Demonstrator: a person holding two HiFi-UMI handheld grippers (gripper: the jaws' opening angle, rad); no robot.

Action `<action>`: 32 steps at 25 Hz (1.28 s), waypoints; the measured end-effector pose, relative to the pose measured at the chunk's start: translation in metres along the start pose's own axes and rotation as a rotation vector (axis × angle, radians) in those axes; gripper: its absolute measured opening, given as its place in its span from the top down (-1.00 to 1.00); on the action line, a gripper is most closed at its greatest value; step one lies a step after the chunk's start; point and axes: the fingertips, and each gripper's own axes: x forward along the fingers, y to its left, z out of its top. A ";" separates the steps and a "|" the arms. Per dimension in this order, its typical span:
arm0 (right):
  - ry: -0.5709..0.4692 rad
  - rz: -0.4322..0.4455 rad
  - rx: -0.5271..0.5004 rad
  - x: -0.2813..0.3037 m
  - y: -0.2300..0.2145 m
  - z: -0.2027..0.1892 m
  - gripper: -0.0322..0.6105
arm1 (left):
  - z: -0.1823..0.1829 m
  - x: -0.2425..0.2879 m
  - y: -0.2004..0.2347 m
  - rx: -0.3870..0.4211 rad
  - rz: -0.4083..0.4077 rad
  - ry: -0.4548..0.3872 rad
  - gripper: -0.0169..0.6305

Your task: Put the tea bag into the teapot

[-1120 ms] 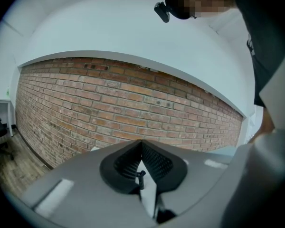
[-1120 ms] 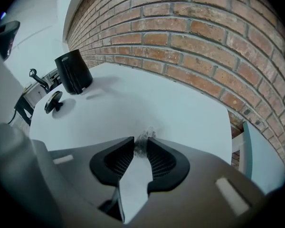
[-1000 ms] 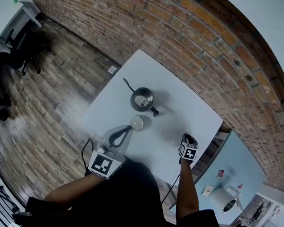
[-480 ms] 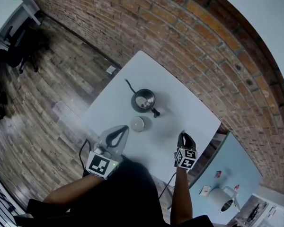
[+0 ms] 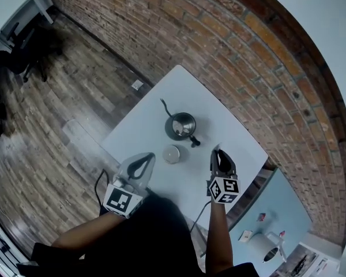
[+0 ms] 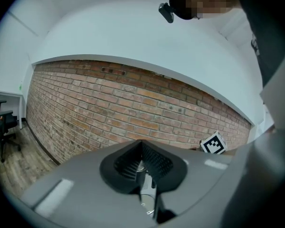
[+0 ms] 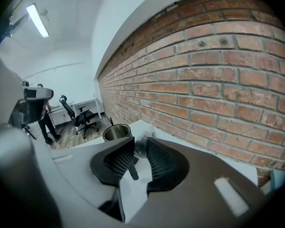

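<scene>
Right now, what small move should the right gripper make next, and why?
Probably carry the right gripper leftward over the teapot: it pinches the tea bag beside the pot, whose mouth is open, the lid lying on the table.

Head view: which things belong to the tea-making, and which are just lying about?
Belongs: teapot, open; its lid, on the table beside it; tea bag, held by the right gripper.
Lying about: office chair on the floor; blue side table.
</scene>
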 end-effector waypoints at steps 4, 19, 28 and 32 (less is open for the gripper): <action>-0.015 0.051 -0.044 0.021 0.025 0.022 0.63 | 0.003 -0.004 0.010 -0.001 0.014 -0.025 0.95; 0.097 0.200 -0.132 0.102 0.087 0.024 0.63 | 0.007 -0.018 0.044 -0.049 0.078 -0.054 0.95; 0.146 0.173 -0.120 0.118 0.087 0.006 0.61 | 0.005 -0.021 0.056 -0.061 0.078 -0.047 0.95; 0.141 0.150 -0.089 0.118 0.084 0.006 0.60 | 0.006 -0.020 0.058 -0.062 0.069 -0.044 0.95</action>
